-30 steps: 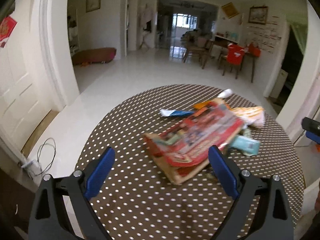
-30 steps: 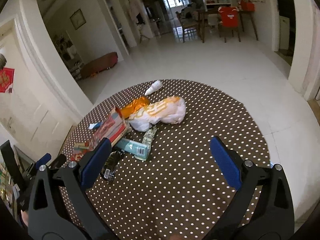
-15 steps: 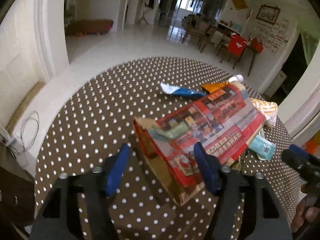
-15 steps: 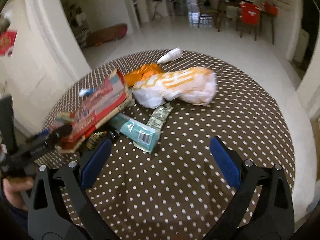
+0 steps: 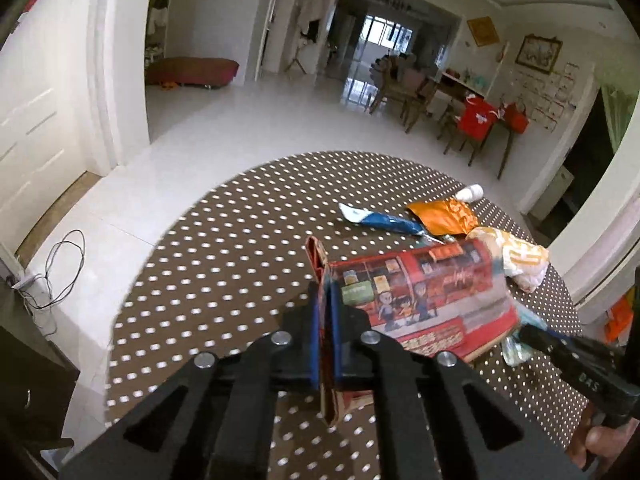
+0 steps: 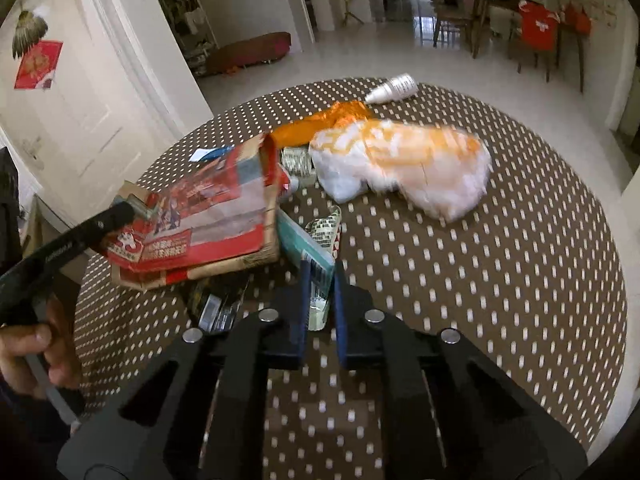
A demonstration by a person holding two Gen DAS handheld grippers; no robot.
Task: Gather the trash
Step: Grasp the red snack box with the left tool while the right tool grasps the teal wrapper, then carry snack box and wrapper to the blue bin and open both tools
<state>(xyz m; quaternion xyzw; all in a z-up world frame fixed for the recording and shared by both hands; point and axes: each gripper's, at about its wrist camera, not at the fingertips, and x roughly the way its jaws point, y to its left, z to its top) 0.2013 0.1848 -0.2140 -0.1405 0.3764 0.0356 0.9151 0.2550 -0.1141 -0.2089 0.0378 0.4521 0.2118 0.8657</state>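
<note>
My left gripper (image 5: 326,300) is shut on the near edge of a red printed paper bag (image 5: 424,300) and holds it tilted above the round dotted table (image 5: 240,232). The same bag (image 6: 200,216) shows in the right wrist view, raised at the left with the left gripper's finger on it. My right gripper (image 6: 320,280) is shut on the end of a teal carton (image 6: 306,246) lying on the table. Around them lie a white and orange plastic bag (image 6: 404,164), an orange wrapper (image 5: 442,216), a blue tube (image 5: 384,220) and a small white bottle (image 6: 394,88).
A dark wrapper (image 6: 218,304) and a patterned wrapper (image 6: 326,230) lie by the carton. Beyond the table is open white floor (image 5: 260,128), a door (image 5: 32,128) at the left, and chairs with a red cloth (image 5: 476,116) far right.
Both grippers went from wide open to shut. The left closed on the paper bag's edge and raised it; the right moved in and closed on the teal carton.
</note>
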